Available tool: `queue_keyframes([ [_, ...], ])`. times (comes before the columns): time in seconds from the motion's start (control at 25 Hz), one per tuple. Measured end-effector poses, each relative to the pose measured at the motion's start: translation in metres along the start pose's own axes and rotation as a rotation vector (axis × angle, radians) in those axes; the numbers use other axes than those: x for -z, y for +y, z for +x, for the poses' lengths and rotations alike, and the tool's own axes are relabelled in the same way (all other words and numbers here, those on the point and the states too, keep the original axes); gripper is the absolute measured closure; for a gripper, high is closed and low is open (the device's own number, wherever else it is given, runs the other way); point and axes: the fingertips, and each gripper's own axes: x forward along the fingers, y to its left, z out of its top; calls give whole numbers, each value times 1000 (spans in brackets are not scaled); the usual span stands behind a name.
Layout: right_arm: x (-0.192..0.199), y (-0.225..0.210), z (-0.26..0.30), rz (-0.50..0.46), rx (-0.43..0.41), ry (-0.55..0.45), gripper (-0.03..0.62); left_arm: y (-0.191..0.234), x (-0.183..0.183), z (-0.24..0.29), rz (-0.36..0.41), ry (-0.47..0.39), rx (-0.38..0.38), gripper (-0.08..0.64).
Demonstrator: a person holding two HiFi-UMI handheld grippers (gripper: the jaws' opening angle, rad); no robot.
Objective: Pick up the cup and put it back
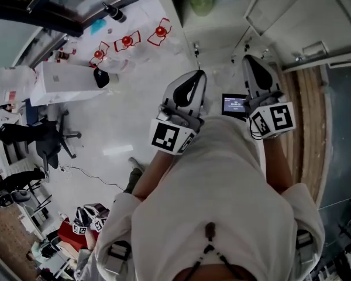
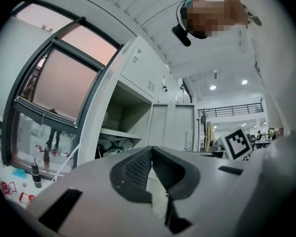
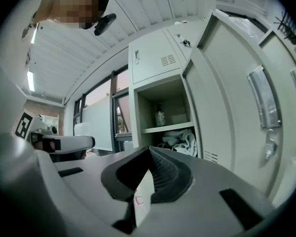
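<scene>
In front of the open grey cabinet (image 3: 163, 63), the person stands with both tools raised level and side by side, pointing at its shelves. The left gripper (image 1: 198, 75) has its dark ribbed pads brought together at the tip, with nothing between them. The right gripper (image 1: 249, 59) is the same: its jaws are pressed shut, and it carries nothing. Each one has its marker cube (image 1: 169, 136) close to the person's white shirt (image 1: 222, 186), and a small lit screen (image 1: 234, 104) shows between the two tools.

What looks to be the cup (image 1: 202, 2), pale green, sits inside the cabinet, well ahead of both tips and touched by neither. From here I cannot say which shelf it stands on. A bundle of white cloth (image 3: 180, 138) lies in the compartment under the shelf board (image 3: 170, 128), and a small patterned bottle (image 3: 160, 116) stands upright on that board. The cabinet door (image 3: 227, 107) hangs open to the right. A large window (image 2: 64, 83) is off to the left.
</scene>
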Motion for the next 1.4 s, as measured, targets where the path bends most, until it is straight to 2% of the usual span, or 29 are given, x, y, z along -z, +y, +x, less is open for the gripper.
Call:
queue_keyframes([
  [0.36,2,30,-99,50,-158,33,568,-71,15,-28,-12,6,-175,551],
  [0.6,20,52,-155,95,-240,77,568,-131,34,-66,-29,50,-230,551],
  [0.84,29,93,-181,71,-339,94,568,-155,32,-117,-7,42,-282,551],
  [1.0,25,128,-199,49,-341,83,568,-158,22,-152,-18,11,-285,551],
  [1.16,30,163,-213,44,-316,73,568,-165,14,-187,-11,-20,-244,551],
  [1.32,37,221,-259,27,-295,70,568,-196,12,-258,-8,-29,-207,551],
  [1.4,33,254,-270,23,-267,60,568,-194,6,-293,-6,-26,-197,551],
])
